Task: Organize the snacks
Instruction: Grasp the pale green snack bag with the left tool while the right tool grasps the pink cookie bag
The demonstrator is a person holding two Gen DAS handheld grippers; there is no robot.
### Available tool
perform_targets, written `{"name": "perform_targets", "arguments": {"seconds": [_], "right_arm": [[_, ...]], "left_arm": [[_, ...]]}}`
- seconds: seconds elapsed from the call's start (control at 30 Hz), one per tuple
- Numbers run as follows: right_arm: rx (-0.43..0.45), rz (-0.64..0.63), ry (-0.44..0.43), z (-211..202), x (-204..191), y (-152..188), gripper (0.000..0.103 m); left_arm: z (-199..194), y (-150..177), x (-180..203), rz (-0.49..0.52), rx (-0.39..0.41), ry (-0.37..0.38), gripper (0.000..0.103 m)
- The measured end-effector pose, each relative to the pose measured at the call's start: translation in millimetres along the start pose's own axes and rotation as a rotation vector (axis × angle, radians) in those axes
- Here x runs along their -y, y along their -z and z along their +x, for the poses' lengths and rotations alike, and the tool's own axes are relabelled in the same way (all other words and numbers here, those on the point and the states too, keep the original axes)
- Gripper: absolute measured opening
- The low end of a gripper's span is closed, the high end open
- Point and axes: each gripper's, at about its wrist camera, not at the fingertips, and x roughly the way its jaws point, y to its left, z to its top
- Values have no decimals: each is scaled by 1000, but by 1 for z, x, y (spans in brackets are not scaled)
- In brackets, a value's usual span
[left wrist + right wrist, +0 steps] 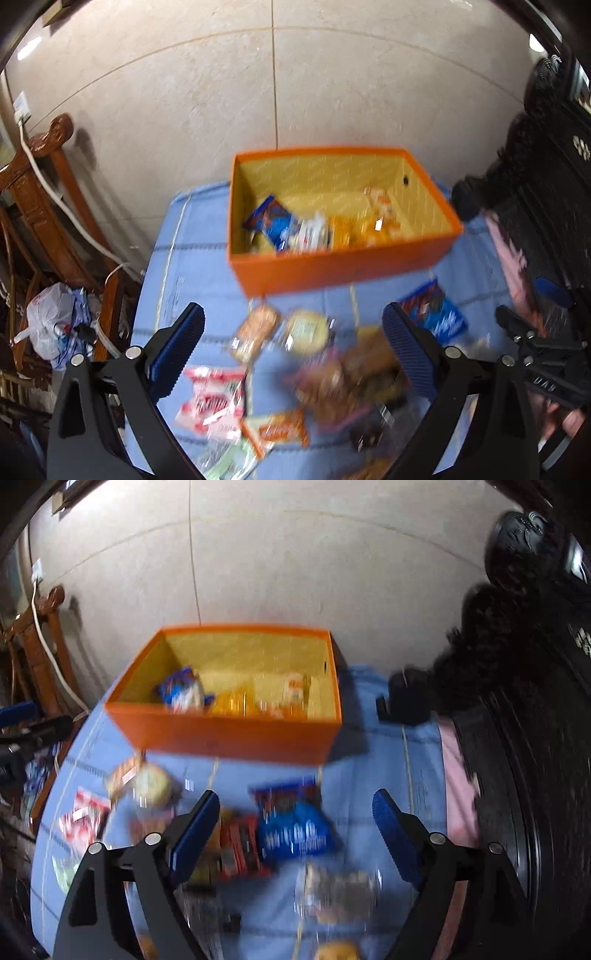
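Honestly, both the left gripper (293, 349) and right gripper (295, 830) gape wide, empty, over loose snack packets (255, 328) mid-frame below the orange box (332, 266) (light, crinkly, slippery; pinch edges).

Both views are smeared by motion. In the left wrist view the snack packets (332, 380) near the desk's front edge blur into brown and pink patches, their print unreadable; a green wrapper (229, 461) is cut off by the bottom edge. The orange box (332, 266) hides the lower parts of the packets inside it behind its front wall. In the right wrist view a clear-wrapped snack (340, 890) is too blurred to identify, and a yellow item (338, 950) is clipped at the bottom edge.
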Motion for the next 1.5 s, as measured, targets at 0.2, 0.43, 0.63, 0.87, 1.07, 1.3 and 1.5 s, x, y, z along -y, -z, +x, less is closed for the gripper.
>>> {"name": "perform_targets", "arguments": {"seconds": [0.2, 0.43, 0.63, 0.87, 1.07, 1.3, 1.5], "right_arm": [[-70, -17, -35, -4, -2, 63, 85], [-165, -5, -70, 0, -2, 111, 85], [-191, -19, -92, 1, -15, 122, 85], [-207, -22, -88, -2, -19, 130, 85], [-216, 8, -66, -6, -12, 135, 85], [-249, -3, -98, -8, -24, 147, 85], [-282, -140, -268, -11, -86, 165, 85]], "left_arm": [[7, 75, -33, -10, -102, -12, 95], [29, 151, -69, -68, -231, -56, 95], [37, 184, -75, -31, -273, -68, 95], [52, 194, -74, 38, -283, -59, 95], [73, 199, -79, 73, -327, -41, 95], [93, 205, -88, 81, -353, -37, 73], [89, 204, -94, 125, -339, -55, 43]]}}
